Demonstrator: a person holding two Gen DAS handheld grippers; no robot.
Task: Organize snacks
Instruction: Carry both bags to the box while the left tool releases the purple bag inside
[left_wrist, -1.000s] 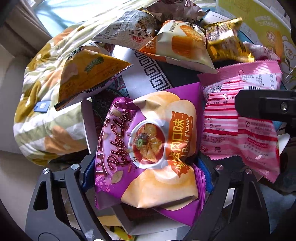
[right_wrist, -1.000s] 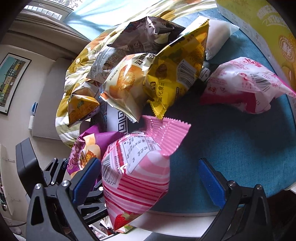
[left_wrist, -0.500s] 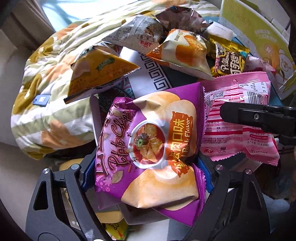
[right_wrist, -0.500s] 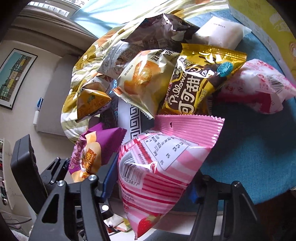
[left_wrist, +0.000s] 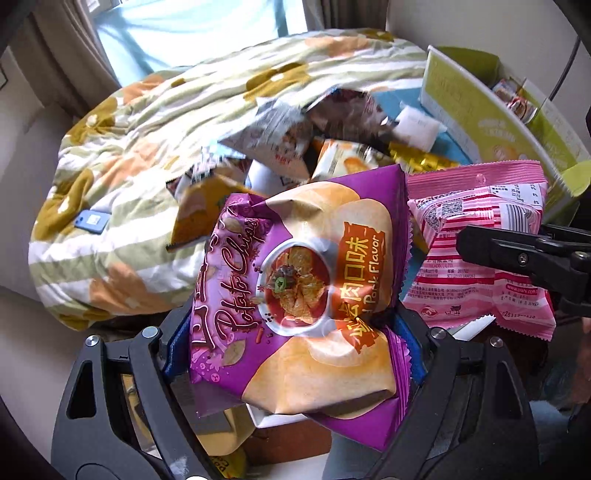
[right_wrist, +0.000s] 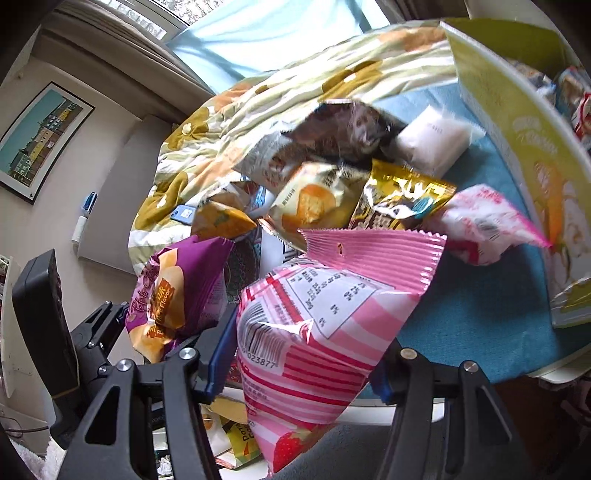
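The purple potato-chip bag (left_wrist: 295, 295) sits clamped between the jaws of the left gripper (left_wrist: 295, 343), lifted clear of the snack pile (right_wrist: 332, 184). The right gripper (right_wrist: 306, 354) has just been closing and now pinches the pink striped strawberry packet (right_wrist: 314, 332) low on its body, also raised off the blue mat (right_wrist: 480, 314).

Risks from here:
- Both packs are air-filled and glossy, so a pad could probably slide along the foil and drop the load (the pink packet hangs mostly above its grip point).
- The two grippers are near each other; a swing toward the green carton (right_wrist: 517, 129) may knock one bag against the other.
- Over-squeezing could crush the chips.

The purple bag is puffed, creased at its top corner, with an orange flavour label and a bowl picture facing the left wrist camera.
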